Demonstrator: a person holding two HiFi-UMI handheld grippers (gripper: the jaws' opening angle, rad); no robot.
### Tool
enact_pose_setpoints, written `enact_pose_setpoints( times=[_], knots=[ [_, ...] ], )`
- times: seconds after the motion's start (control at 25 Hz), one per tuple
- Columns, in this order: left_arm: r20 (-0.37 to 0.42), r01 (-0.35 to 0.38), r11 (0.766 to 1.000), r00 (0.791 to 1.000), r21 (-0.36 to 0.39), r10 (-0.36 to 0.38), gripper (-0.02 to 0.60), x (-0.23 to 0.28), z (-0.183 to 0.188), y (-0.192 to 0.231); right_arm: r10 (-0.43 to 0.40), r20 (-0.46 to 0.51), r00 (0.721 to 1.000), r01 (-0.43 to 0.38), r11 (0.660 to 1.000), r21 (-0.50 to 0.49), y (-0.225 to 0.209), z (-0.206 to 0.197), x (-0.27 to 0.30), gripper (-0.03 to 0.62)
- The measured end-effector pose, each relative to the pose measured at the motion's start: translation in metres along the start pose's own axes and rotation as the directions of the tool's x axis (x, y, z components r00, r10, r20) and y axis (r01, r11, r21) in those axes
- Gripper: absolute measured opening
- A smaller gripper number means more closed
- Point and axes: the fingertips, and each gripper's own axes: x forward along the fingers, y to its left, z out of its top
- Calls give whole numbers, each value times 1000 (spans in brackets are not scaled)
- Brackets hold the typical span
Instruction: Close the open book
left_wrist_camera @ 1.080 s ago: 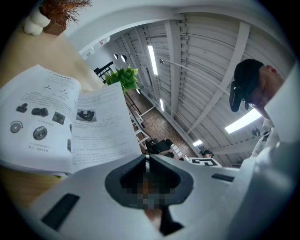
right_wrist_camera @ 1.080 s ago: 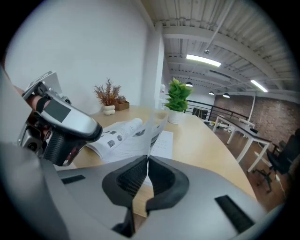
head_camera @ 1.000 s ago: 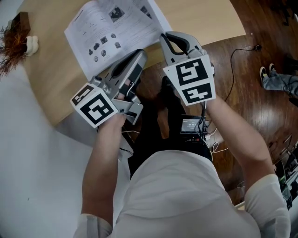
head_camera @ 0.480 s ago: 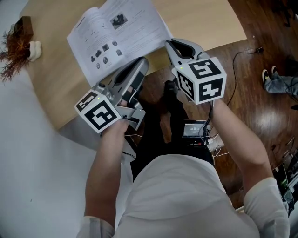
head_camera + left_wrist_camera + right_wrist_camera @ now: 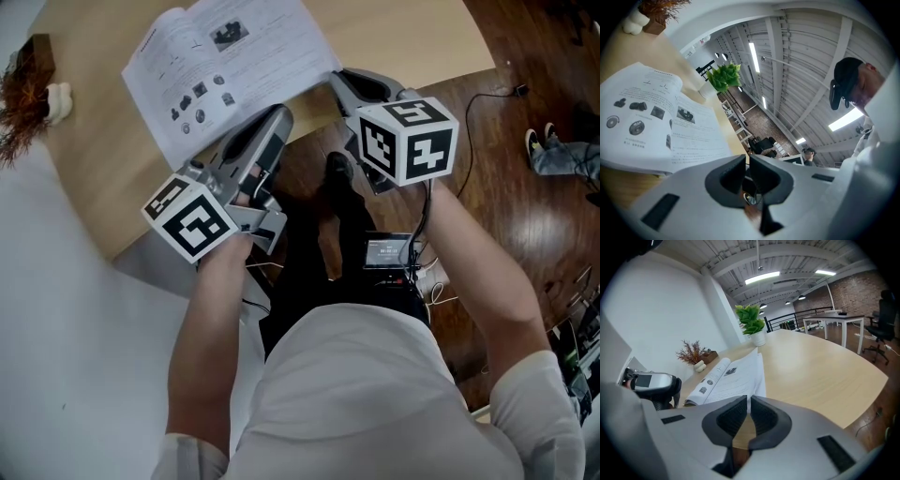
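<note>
Lying open in the upper left of the head view, the book (image 5: 225,75) is spread flat on the pale wooden table (image 5: 412,37), with its lower corner near the table's edge. The left gripper (image 5: 279,114) is held just below the book's lower edge, its jaws drawn together with nothing between them. The right gripper (image 5: 342,80) is placed just beside the book's lower right corner, its jaws likewise brought together and empty. No page is seen lifted, so the closing is judged not yet begun.

Several failures can be foreseen. If the right tip is pushed against the page edge rather than slid beneath it, the whole book may be shoved across the smooth tabletop, since it is pinned by nothing. If only the top leaf is caught, it may be creased or torn instead of the full half being turned. If the book is dragged toward the near edge, it could be tipped off the table.
</note>
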Motion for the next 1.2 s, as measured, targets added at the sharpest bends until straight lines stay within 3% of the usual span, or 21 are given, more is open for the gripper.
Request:
enact_pose_setpoints(
  times=[0.36, 0.68, 1.2],
  knots=[
    [-17, -2, 1000, 1000, 1, 2, 0, 5, -5, 4, -13, -20, 1000, 13, 1000, -16, -5, -6, 2, 6],
    [-22, 7, 1000, 1000, 3, -6, 0, 6, -3, 1, -83, -20, 996, 83, 997, -10, -25, -8, -3, 6],
    [-11, 24, 999, 1000, 30, -23, 0, -6, 5, -14, -125, -2, 992, 125, 992, -26, -32, 0, -18, 6]
  ],
)
